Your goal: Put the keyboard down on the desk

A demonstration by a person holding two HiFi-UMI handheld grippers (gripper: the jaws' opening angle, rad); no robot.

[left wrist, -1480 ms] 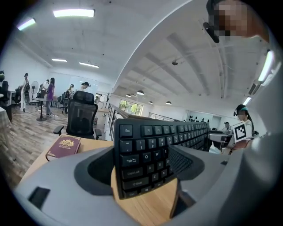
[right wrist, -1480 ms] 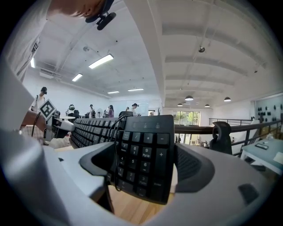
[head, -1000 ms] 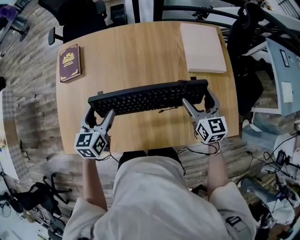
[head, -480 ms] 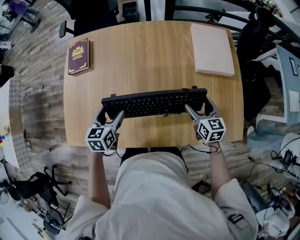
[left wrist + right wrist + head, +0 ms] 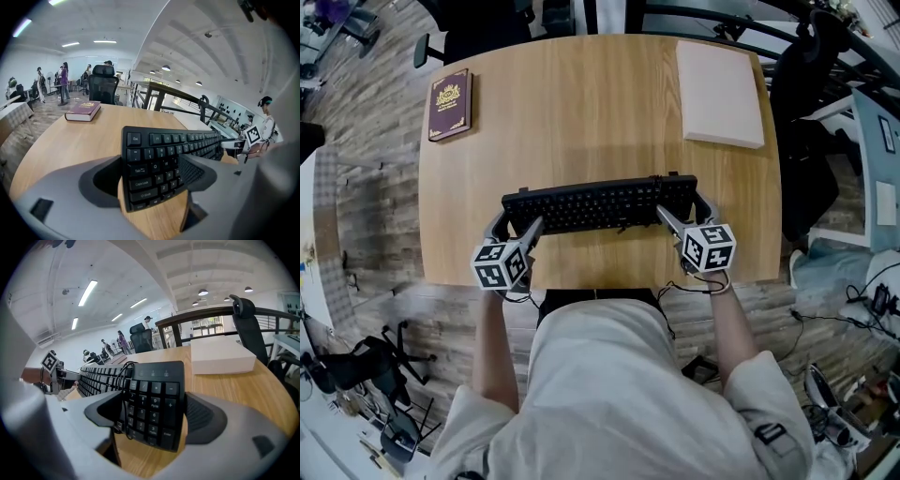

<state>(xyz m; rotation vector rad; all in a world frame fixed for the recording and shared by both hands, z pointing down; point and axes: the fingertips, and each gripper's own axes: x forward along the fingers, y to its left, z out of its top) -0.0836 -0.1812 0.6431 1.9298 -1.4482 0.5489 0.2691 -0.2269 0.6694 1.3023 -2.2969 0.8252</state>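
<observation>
Keyboard is clamped at its left end by the left gripper and at the numpad end by the right gripper. It is held low across the near half of the desk; contact with the wood cannot be told.

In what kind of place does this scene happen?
Probably an open-plan office or lab: a wooden desk with a keyboard, an office chair beyond it, and long strip lights on a high ceiling.
</observation>
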